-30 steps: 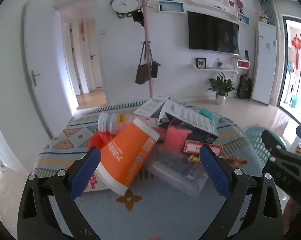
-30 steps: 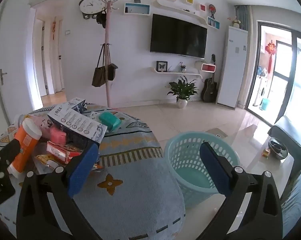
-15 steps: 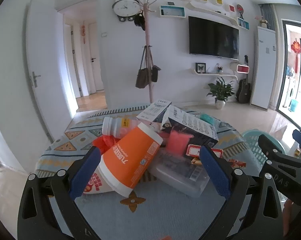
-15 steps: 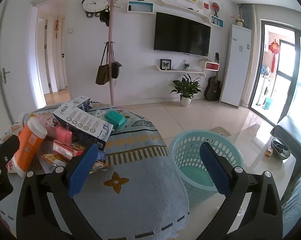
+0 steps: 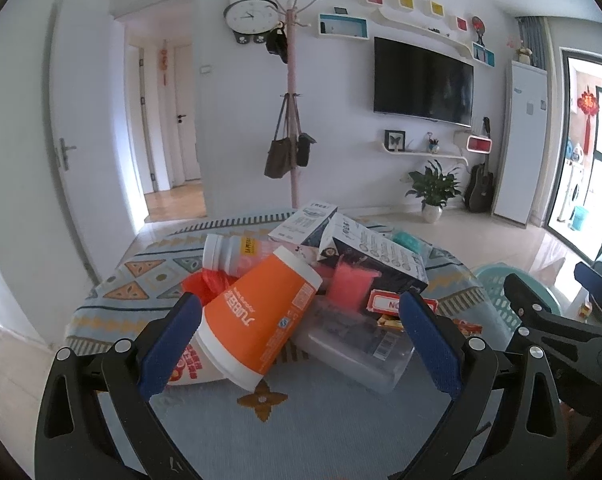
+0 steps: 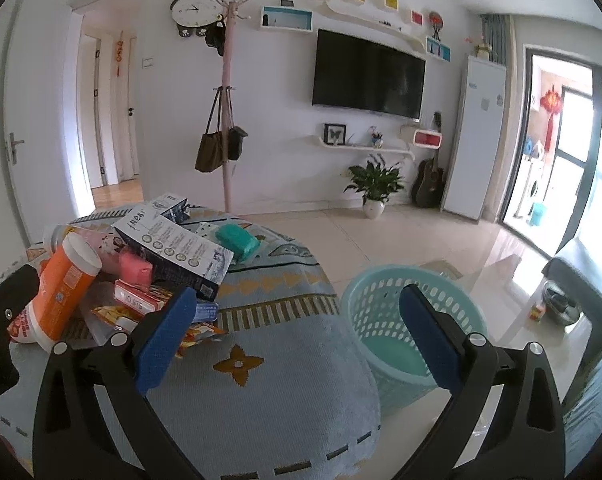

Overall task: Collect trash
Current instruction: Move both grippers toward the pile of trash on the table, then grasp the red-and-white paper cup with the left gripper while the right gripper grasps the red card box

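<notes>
Living room, white walls, wall TV [image 6: 368, 76], tiled floor; patterned cloth-covered table [image 5: 301, 412], bare cloth along near edge. Trash pile [image 5: 321, 292] at table centre: orange canister [image 5: 261, 316], lettering unreadable; dark box [image 6: 177, 252]. Teal basket [image 6: 385, 320] on floor beside table's right edge. Left gripper [image 5: 299, 344], right gripper [image 6: 297, 330]: fingers wide apart, holding nothing

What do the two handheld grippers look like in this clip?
Both match: the left gripper and right gripper have matte black plastic frames with cut-out openings, silver round screw heads at the joints, and long blue pads lining the jaws. No cables or sleeves are visible. The right one, seen from the left camera, carries small white lettering.
</notes>
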`<state>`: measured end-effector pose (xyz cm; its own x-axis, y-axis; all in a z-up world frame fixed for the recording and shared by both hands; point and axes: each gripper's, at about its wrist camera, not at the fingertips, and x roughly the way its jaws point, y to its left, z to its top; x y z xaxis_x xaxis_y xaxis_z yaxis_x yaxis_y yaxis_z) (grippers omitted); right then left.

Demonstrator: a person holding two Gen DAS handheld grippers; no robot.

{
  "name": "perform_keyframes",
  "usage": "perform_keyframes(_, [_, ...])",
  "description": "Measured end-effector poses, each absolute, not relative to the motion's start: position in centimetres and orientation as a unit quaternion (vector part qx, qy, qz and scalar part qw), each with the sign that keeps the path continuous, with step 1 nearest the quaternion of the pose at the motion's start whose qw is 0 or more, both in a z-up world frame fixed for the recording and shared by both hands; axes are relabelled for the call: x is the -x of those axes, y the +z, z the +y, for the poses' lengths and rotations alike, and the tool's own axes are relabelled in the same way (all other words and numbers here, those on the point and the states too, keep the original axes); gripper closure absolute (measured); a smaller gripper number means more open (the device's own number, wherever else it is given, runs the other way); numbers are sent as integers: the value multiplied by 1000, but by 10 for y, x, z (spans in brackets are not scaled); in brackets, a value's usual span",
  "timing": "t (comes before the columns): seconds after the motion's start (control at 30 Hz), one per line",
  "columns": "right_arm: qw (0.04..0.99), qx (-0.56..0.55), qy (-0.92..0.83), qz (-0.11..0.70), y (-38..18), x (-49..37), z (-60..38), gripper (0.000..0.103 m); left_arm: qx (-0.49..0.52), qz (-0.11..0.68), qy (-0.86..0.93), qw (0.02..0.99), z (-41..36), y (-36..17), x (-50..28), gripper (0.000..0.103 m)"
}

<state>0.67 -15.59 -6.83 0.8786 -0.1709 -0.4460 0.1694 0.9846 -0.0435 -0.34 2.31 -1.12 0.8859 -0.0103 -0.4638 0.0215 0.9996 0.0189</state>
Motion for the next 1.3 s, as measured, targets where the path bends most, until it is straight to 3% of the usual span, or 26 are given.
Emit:
perform_keyframes(0.17, [970,-3,-86,229,-68,-5,-155,7,-6,238,-13,971,27,-11,6,7])
perform_keyframes(0.43, [970,-10,-79,230,-68,-5,-158,18,21,248,-8,969,46,-13,6,7])
perform_keyframes(0.83, [970,-5,-69,233,-68,-4,-151,19,22,252,-17,967,52,-15,4,7])
perform_keyframes(1.0, [968,-5,-61,242,-68,-5,-149,27,32,260,-24,965,56,-18,3,7])
perform_keyframes(1.3, [968,1,-52,244,-68,-3,-144,30,44,267,-22,962,74,-22,4,7])
